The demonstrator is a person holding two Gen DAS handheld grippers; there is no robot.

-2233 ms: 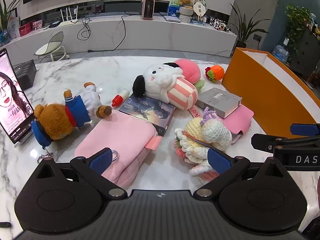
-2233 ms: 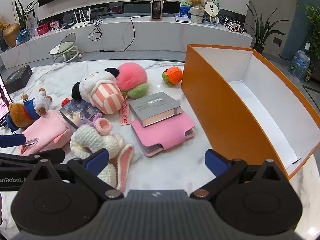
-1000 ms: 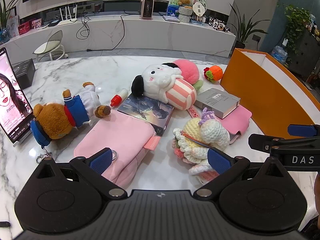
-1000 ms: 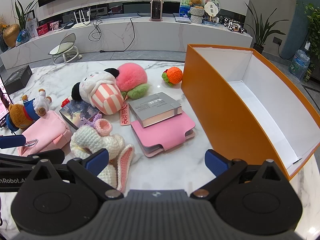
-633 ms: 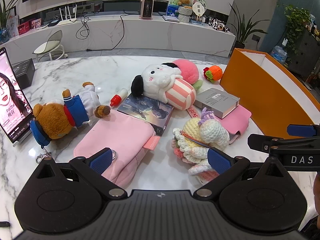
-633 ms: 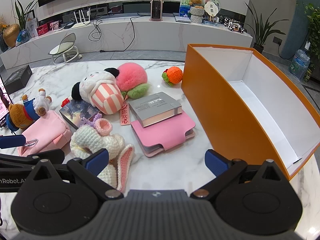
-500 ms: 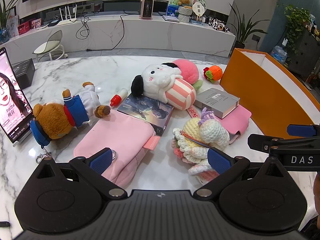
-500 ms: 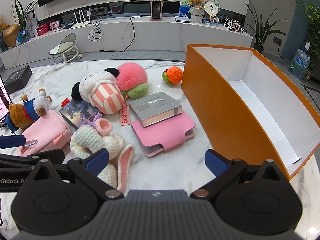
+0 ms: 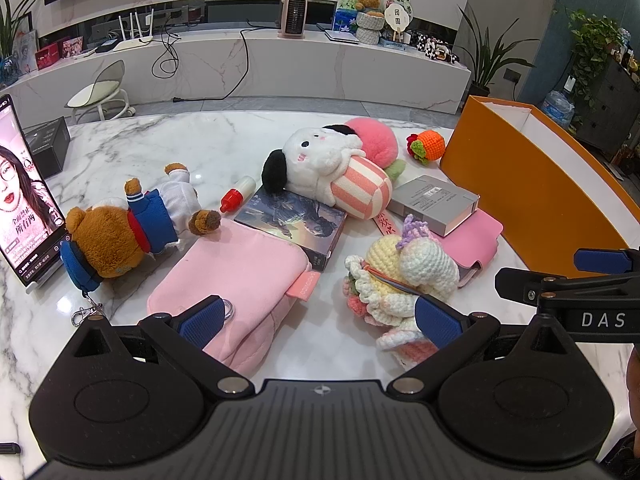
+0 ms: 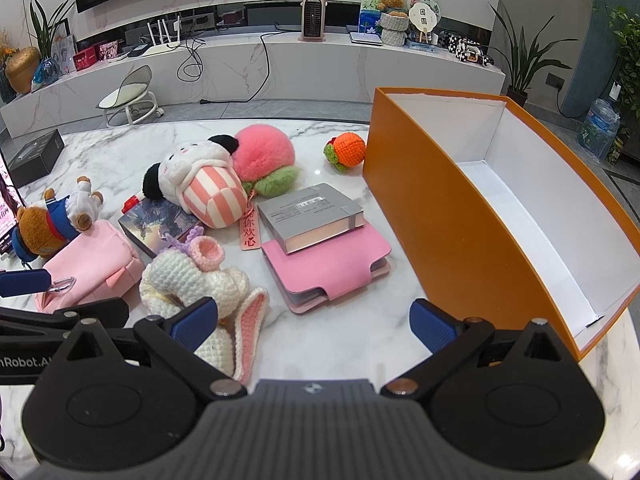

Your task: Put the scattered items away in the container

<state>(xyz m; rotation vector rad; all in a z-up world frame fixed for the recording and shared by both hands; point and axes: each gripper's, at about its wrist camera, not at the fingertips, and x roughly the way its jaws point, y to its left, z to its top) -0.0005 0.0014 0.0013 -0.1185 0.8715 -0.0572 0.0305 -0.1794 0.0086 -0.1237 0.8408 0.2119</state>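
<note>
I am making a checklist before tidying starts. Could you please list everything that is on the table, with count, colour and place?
box: 1, orange outside, white inside, right side, nothing visible inside
grey book: 1, on the pink case
pink case: 1, beside the box
orange knitted toy: 1, near the box's far corner
pink fluffy toy: 1, centre back
striped dog toy: 1, white, black, pink, partly on the dark book
dark book: 1, centre
knitted rabbit: 1, cream and pink, front
pink pouch: 1, front left
teddy bear: 1, brown, blue jacket, left
small bottle: 1, white, red cap
phone: 1, left edge
black box: 1, far left
left gripper: open
right gripper: open
</note>
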